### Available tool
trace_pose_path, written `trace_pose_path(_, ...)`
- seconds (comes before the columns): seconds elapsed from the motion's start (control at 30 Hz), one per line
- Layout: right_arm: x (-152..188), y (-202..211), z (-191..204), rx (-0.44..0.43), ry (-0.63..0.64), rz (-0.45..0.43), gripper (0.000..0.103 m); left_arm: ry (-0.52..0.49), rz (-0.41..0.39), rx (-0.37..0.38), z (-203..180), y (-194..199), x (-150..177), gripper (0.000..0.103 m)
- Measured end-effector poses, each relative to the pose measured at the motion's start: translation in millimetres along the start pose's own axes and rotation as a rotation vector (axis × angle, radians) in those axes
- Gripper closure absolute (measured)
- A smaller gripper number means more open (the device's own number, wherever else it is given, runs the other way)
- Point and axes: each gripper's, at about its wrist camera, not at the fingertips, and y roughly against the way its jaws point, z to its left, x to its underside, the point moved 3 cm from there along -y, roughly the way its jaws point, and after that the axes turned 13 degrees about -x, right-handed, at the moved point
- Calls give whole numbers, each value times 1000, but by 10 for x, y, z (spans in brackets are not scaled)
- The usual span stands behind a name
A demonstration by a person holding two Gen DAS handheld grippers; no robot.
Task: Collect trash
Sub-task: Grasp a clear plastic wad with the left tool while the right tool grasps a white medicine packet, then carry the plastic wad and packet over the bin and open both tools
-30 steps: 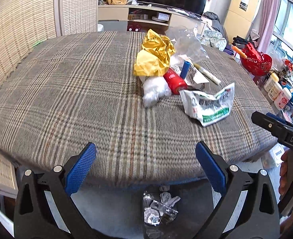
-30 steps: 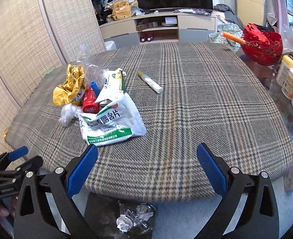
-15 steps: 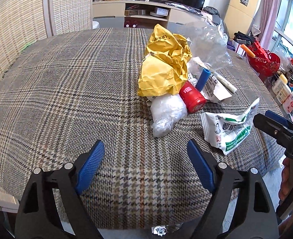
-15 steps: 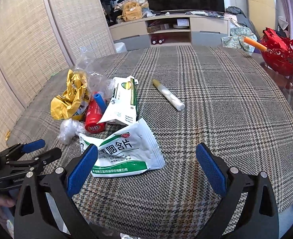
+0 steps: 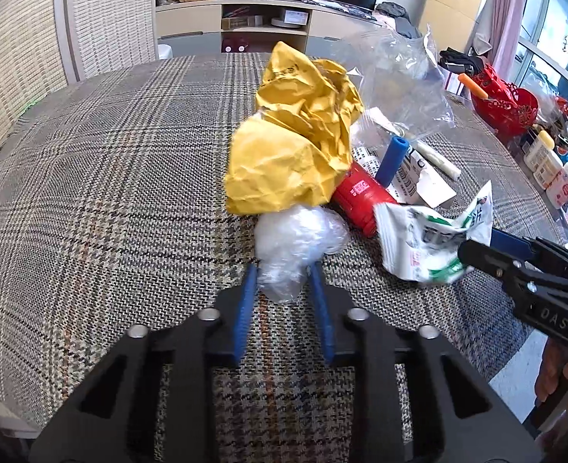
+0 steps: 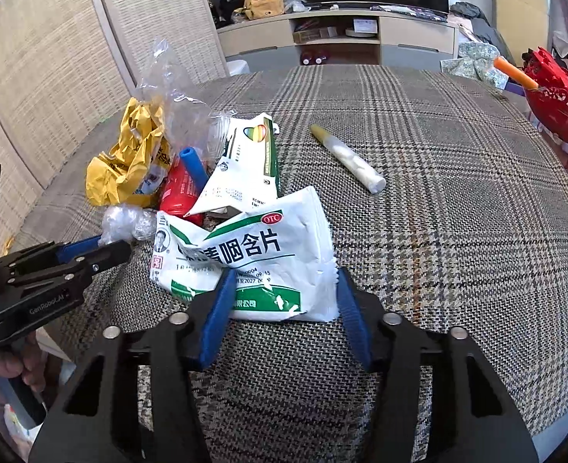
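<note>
Left gripper (image 5: 282, 274) jaws just closed onto clear plastic wad (image 5: 297, 241); right gripper (image 6: 282, 283) jaws closing around, seemingly pinching, white packet (image 6: 245, 258).

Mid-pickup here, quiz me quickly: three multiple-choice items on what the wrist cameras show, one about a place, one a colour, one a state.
1. Where does the cream-coloured stick lie?
A. alone on the plaid cloth, apart from the pile
B. under the yellow paper
C. inside the red basket

2. What colour is the short foam tube leaning in the pile?
A. green
B. blue
C. orange

3. How does the left gripper stand to the clear plastic wad?
A. wide open, far from it
B. lifted clear of the table with it
C. its jaws have just been closing, with the wad between them

Answers: 1 A, bare plaid cloth lies between it and the heap. 2 B, blue beside the red tube. 3 C, both blue pads flank the wad, which rests on the cloth.
</note>
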Motion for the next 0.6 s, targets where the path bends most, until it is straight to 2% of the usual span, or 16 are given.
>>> trace_pose_path(0.03,2,1,20,-12,0,4,67,-4,1,-5,4,2,9,89)
trace_pose_path(0.23,16,59,144,-41,16,7,82,23,6,16,65,55,91,95)
trace_pose_path(0.6,187,425,212,-33,3,-7,90,28,27,27,48,331,441,100)
